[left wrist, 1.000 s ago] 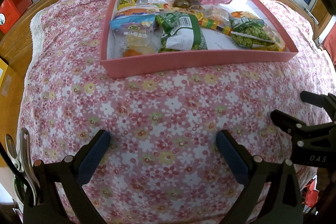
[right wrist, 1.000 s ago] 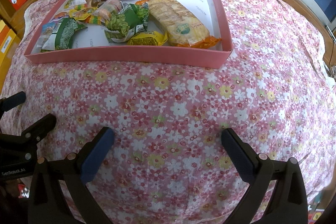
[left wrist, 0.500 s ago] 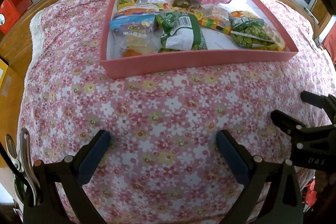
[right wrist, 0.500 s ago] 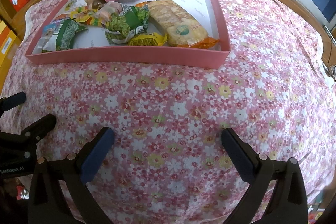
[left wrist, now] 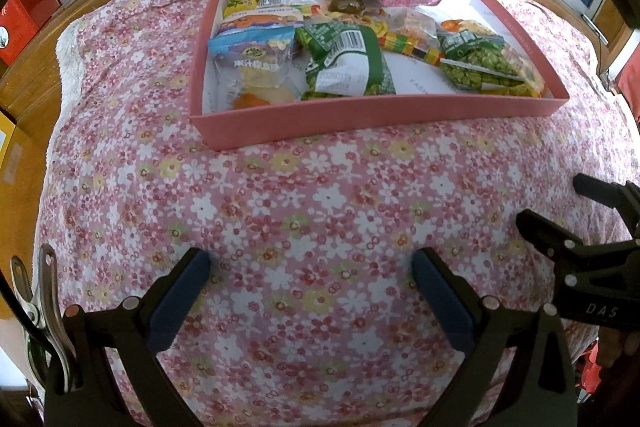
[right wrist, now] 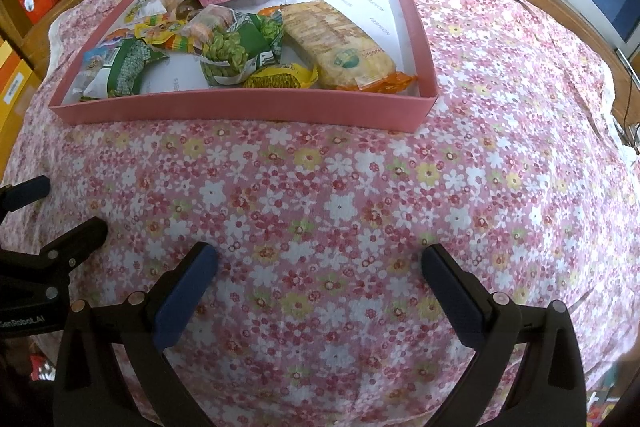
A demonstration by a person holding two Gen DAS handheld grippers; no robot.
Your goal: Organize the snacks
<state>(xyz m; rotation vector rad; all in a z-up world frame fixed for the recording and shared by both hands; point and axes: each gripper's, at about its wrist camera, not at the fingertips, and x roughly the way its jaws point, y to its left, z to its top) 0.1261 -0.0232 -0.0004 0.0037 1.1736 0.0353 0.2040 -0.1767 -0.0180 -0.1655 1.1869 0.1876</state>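
Left wrist view: low over floral cloth (left wrist: 320, 195), facing pink tray (left wrist: 360, 117) from near-left side. Right wrist view: same height, facing pink tray (right wrist: 240, 107) from near-right. Both share tray, cloth before it; each glimpses other gripper.

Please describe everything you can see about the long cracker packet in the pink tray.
The cracker packet is a long clear plastic wrapper with orange crimped ends and a round green logo, showing pale golden crackers inside. It looks sealed and full. It lies flat and diagonal at the right end of the pink tray, its near end by the front wall, touching a small yellow packet.
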